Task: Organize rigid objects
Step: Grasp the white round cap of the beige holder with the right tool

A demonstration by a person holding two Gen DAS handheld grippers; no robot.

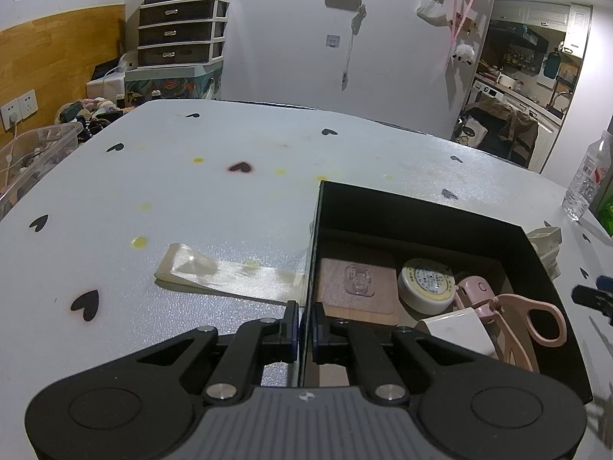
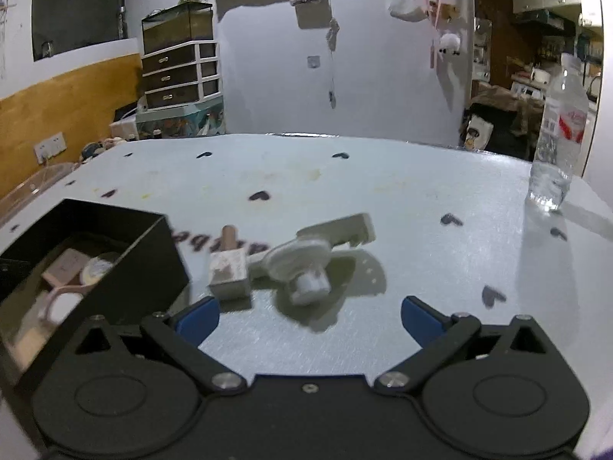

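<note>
My left gripper [image 1: 305, 326] is shut on the left wall of a black box [image 1: 440, 211], one finger inside and one outside. The box holds a brown coaster [image 1: 356, 281], a round tin [image 1: 425, 281], pink scissors [image 1: 536, 322] and a white block [image 1: 456, 331]. The box also shows in the right wrist view [image 2: 145, 264]. My right gripper [image 2: 308, 316] is open and empty just above the table. A small wooden stamp block [image 2: 229, 268] and a white plastic part [image 2: 306, 260] lie just ahead of it, right of the box.
A clear plastic strip [image 1: 226, 272] lies on the heart-patterned table left of the box. A water bottle [image 2: 557, 134] stands at the table's far right. A clear bin [image 1: 30, 157] sits off the left edge. Drawers stand behind.
</note>
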